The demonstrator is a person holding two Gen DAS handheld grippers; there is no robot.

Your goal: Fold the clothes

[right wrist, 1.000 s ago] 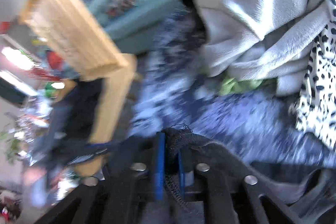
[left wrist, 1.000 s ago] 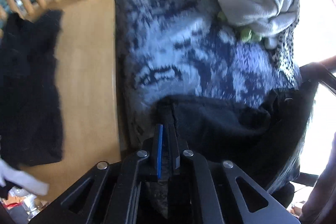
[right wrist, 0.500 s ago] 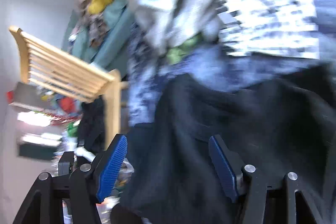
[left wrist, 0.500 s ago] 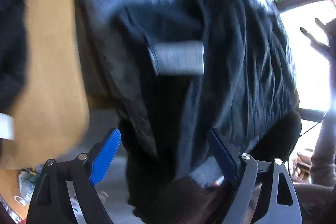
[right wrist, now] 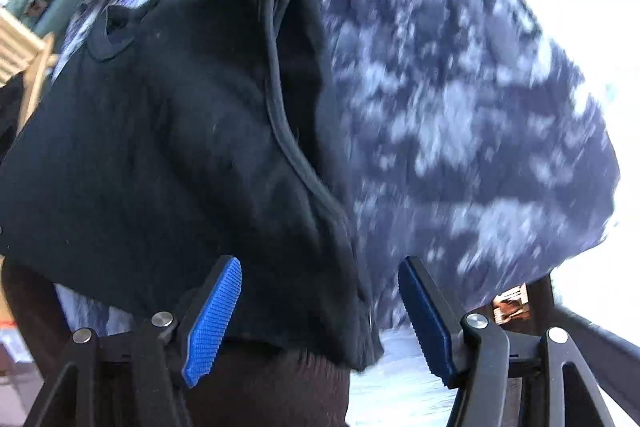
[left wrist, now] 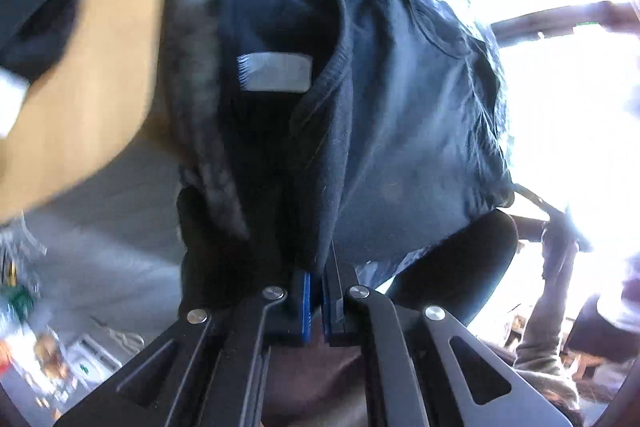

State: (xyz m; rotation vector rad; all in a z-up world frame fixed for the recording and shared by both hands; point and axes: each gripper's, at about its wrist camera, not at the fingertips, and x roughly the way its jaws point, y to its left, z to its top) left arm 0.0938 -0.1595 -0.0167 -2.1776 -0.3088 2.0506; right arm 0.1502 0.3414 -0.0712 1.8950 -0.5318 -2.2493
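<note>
Garment (left wrist: 400, 131) hem between left fingers (left wrist: 306, 303)

Left gripper (left wrist: 316, 303): black angular linkage arms with triangular cut-outs, four round silver screws across the joints, and two ridged blue pads (left wrist: 306, 307) on its fingers. Right gripper (right wrist: 320, 319): the same black frame and silver screws, with bright blue ribbed pads (right wrist: 212, 323) at about eight and four o'clock.
</note>
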